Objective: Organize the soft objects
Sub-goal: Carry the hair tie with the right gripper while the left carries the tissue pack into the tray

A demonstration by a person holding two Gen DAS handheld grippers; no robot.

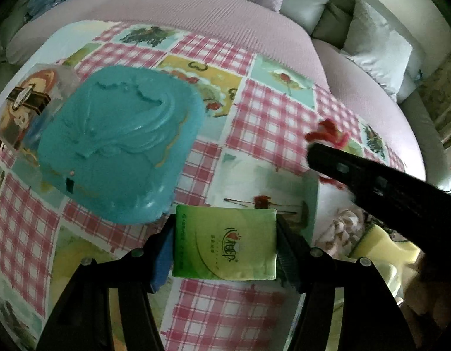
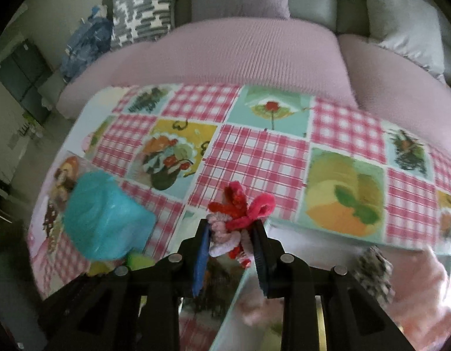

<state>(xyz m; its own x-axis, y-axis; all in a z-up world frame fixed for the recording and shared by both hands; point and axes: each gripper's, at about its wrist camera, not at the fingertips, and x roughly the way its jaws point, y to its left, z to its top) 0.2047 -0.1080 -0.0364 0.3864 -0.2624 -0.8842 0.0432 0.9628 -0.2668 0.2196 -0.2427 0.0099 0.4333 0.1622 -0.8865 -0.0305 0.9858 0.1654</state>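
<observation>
A green tissue pack (image 1: pixel 225 245) sits squeezed between the pads of my left gripper (image 1: pixel 225 231), held above the patchwork tablecloth (image 1: pixel 269 111). Just left of it lies a puffy teal soft pack (image 1: pixel 114 146), which also shows in the right wrist view (image 2: pixel 105 216). My right gripper (image 2: pixel 230 228) is shut on a bundle of red, pink and white pipe-cleaner flowers (image 2: pixel 243 207), lifted off the cloth. In the left wrist view the right gripper (image 1: pixel 313 155) reaches in from the right, with the red flowers (image 1: pixel 327 131) at its tip.
A clear box (image 2: pixel 313 234) at the near right holds pink fluffy items (image 2: pixel 415 292), a speckled piece (image 2: pixel 371 272) and a yellow item (image 1: pixel 374 242). A printed cartoon pack (image 1: pixel 23 102) lies behind the teal pack. A pink sofa (image 2: pixel 240 52) with cushions runs along the far edge.
</observation>
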